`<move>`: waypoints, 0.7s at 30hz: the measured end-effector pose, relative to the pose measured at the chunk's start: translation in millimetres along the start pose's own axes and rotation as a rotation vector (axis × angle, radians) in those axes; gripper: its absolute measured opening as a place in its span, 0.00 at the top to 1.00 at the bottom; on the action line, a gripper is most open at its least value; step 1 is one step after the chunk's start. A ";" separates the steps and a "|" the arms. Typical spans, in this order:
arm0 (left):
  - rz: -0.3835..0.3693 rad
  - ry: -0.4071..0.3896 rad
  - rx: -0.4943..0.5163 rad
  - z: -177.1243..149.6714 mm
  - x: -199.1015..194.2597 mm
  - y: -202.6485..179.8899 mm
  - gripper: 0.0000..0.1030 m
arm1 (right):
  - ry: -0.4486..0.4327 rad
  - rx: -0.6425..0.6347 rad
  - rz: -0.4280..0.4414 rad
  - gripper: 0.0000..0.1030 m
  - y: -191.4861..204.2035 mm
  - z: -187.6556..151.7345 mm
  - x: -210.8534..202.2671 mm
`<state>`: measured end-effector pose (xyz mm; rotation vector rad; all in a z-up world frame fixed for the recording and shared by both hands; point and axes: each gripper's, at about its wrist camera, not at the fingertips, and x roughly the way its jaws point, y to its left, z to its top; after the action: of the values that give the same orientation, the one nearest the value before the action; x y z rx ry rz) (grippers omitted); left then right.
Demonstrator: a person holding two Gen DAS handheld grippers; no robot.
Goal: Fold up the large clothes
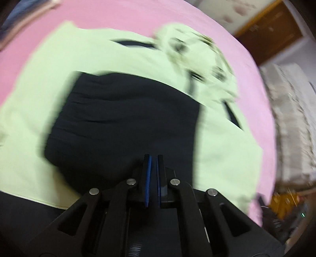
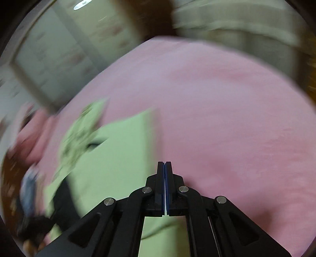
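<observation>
Both claws are seen closed on nothing, the left gripper [image 1: 154, 158] above a pale green garment [image 1: 98, 63] with a dark panel [image 1: 122, 118], spread on a pink sheet [image 2: 227, 108], the right gripper [image 2: 164, 164] beside its edge; soft, light cloth, probably best pinched at corners.

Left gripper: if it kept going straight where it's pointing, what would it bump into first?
Most likely the black cloth. The left gripper is shut and points right at that dark fabric, which lies on the pale green garment on the pink sheet. The picture is blurry, so depth is unclear.
</observation>
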<state>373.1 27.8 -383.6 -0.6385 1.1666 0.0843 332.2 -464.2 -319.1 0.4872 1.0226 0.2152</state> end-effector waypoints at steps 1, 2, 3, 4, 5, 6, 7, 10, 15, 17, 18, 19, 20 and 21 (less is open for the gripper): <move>-0.015 0.018 0.020 -2.0 7.0 -12.6 0.99 | 0.047 -0.020 0.062 1.00 14.5 -5.8 13.5; -0.011 0.031 0.030 -0.5 13.7 -22.2 0.99 | 0.106 -0.060 0.152 1.00 40.2 -16.1 38.3; -0.005 0.049 0.037 0.7 22.1 -32.0 0.99 | 0.134 -0.082 0.180 1.00 52.8 -26.3 48.2; -0.008 0.072 0.044 3.2 32.8 -41.7 0.99 | 0.184 -0.110 0.200 1.00 71.8 -28.4 69.2; -0.011 0.078 0.053 6.7 39.5 -46.1 0.99 | 0.234 -0.128 0.208 1.00 83.7 -28.6 91.9; 0.010 0.069 0.070 14.0 47.1 -48.9 0.99 | 0.260 -0.143 0.199 1.00 88.3 -27.6 106.6; 0.071 0.045 0.096 26.2 55.7 -52.1 0.99 | 0.266 -0.173 0.150 1.00 88.2 -19.2 122.0; 0.141 -0.046 0.043 54.4 54.3 -24.7 0.99 | 0.197 -0.148 0.113 1.00 60.7 20.6 131.2; 0.162 -0.107 -0.033 92.6 52.1 26.7 0.99 | -0.008 -0.152 -0.274 1.00 16.1 85.1 107.6; 0.239 -0.120 0.033 101.8 49.0 24.7 0.99 | -0.050 -0.089 -0.433 1.00 -1.5 102.7 96.3; 0.257 -0.121 0.044 103.6 45.7 23.5 0.99 | -0.073 -0.031 -0.421 1.00 -7.3 108.5 88.6; 0.254 -0.121 0.036 103.9 41.1 20.9 0.99 | -0.096 0.011 -0.386 1.00 -8.8 109.3 81.5; 0.236 -0.121 0.027 100.5 35.8 17.6 0.99 | -0.138 0.055 -0.313 1.00 -5.4 106.6 69.6; 0.204 -0.118 0.025 95.1 31.3 12.1 0.99 | -0.155 0.059 -0.243 1.00 4.9 99.8 62.2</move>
<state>460.1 77.9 -393.4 -0.4843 1.1139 0.2764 449.9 -464.2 -321.7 0.4219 0.9289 -0.0689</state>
